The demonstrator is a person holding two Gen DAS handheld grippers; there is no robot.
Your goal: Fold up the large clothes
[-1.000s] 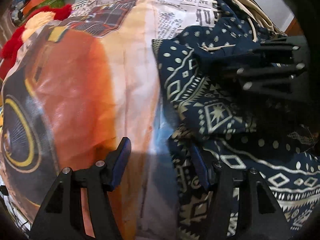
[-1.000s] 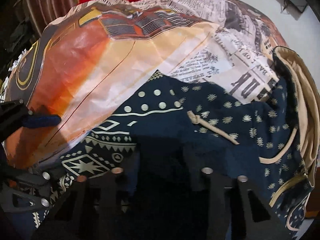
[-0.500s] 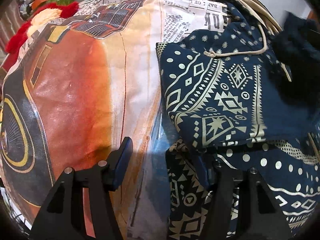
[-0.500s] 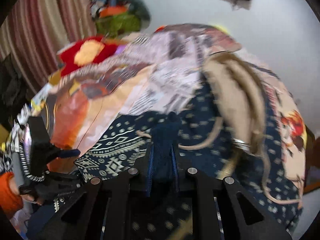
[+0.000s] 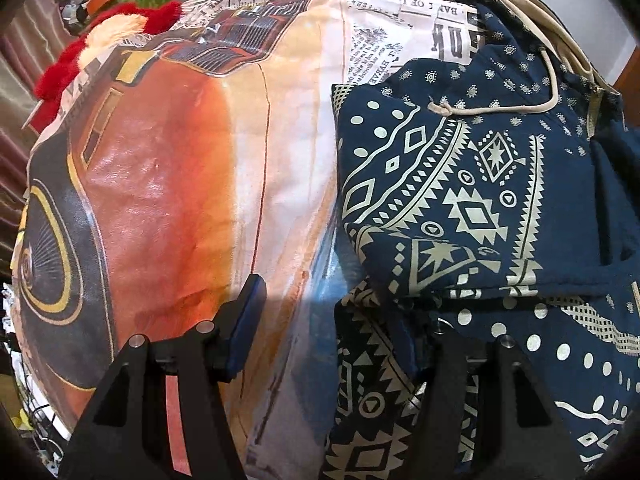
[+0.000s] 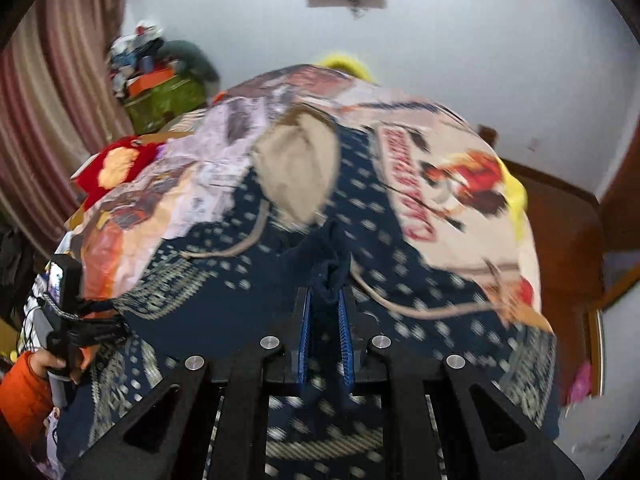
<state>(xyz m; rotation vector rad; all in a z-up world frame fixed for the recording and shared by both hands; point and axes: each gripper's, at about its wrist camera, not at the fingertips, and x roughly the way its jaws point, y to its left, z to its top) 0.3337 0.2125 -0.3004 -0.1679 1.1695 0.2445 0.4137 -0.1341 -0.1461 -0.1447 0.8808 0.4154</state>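
A navy hoodie (image 5: 460,208) with cream geometric print lies on the printed bedspread (image 5: 168,200). Its beige-lined hood (image 6: 296,172) points to the far end and a drawstring (image 5: 500,110) lies across the chest. My left gripper (image 5: 332,320) is open and low over the hoodie's left edge, one finger above the bedspread, the other at the navy cloth. My right gripper (image 6: 325,300) is shut on a bunched fold of the navy fabric (image 6: 328,256), lifted above the garment. The right wrist view shows the left gripper (image 6: 76,320) held by a hand in an orange sleeve (image 6: 24,392).
A red and cream plush toy (image 5: 120,20) lies at the bed's far left. A heap of bags and boxes (image 6: 160,80) stands in the corner by a striped curtain (image 6: 48,100). A wooden bed frame (image 6: 568,240) runs along the right, with a white wall behind.
My right gripper shut on the navy fabric, then rose and drew back with it, leaving the left wrist view. My left gripper stayed in place, open.
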